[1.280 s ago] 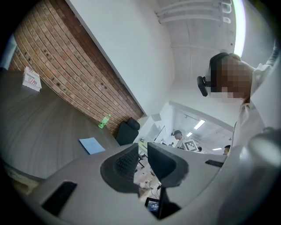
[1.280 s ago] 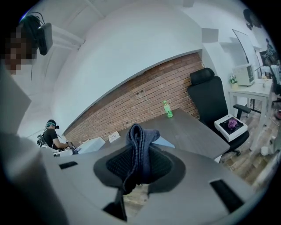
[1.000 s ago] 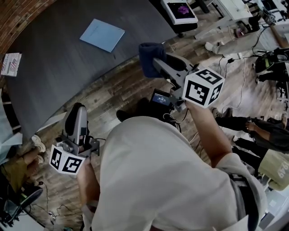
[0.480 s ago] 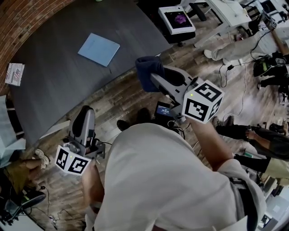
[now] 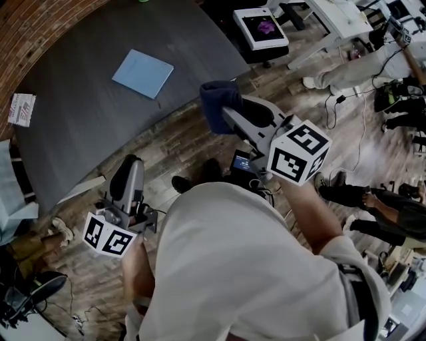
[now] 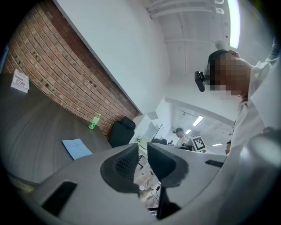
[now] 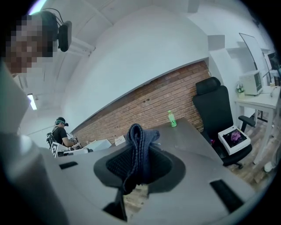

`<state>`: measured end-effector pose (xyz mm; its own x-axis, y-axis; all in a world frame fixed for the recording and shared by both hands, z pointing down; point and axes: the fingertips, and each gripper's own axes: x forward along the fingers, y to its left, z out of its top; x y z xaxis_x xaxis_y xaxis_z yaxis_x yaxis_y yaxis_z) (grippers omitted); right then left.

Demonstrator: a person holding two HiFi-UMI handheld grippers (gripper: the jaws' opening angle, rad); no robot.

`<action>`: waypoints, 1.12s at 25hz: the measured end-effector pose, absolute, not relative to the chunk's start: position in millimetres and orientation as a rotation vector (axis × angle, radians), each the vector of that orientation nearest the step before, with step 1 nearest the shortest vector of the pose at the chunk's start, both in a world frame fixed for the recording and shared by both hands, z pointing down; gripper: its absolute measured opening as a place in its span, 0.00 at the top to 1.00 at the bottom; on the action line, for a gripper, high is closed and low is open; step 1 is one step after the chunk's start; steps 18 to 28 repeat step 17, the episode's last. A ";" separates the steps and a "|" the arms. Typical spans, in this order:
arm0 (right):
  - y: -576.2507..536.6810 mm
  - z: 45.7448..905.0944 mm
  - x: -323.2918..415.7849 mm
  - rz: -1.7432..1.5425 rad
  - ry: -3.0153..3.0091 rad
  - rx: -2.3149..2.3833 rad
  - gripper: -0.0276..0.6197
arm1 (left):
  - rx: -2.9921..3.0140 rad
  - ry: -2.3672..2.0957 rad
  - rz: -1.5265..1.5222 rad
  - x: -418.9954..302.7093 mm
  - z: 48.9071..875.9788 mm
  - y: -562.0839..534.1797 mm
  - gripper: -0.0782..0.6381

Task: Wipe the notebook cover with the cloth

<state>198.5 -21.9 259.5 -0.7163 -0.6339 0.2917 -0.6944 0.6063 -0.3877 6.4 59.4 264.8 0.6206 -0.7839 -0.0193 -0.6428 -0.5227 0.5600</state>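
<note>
The light blue notebook [image 5: 142, 73] lies flat on the dark grey table [image 5: 80, 126]; it also shows in the left gripper view [image 6: 77, 148]. My right gripper [image 5: 223, 112] hovers over the wooden floor just off the table's near edge, shut on a bunched dark blue cloth [image 5: 216, 98]. The cloth [image 7: 139, 138] sticks up between its pads in the right gripper view. My left gripper [image 5: 128, 168] hangs lower left beside the table edge, well short of the notebook. Its jaws [image 6: 142, 151] stand narrowly apart with nothing between them.
A green bottle [image 6: 93, 121] and a printed leaflet [image 5: 21, 110] sit on the table by the brick wall. A black office chair [image 7: 215, 105] and a white box with a purple picture [image 5: 264, 18] stand past the table's far end. People and cables [image 5: 386, 200] fill the floor at right.
The left gripper has drifted slightly right and forward beside the table edge. The right gripper keeps the cloth and has hardly moved. Neither pair of jaws has visibly changed.
</note>
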 end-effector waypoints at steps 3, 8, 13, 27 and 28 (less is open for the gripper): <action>-23.5 254.4 202.3 0.722 -2.714 1.142 0.80 | 2.338 -1.111 -0.353 11.5 264.8 60.4 0.79; -26.7 252.2 205.6 0.708 -2.717 1.162 0.80 | 2.341 -1.105 -0.345 13.8 263.5 58.8 0.79; -27.3 250.0 212.5 0.704 -2.713 1.187 0.80 | 2.343 -1.102 -0.340 15.9 261.9 60.7 0.79; -32.3 250.7 215.9 0.699 -2.717 1.199 0.80 | 2.343 -1.100 -0.342 18.1 265.0 59.2 0.79; -32.3 250.7 215.9 0.699 -2.717 1.199 0.80 | 2.343 -1.100 -0.342 18.1 265.0 59.2 0.79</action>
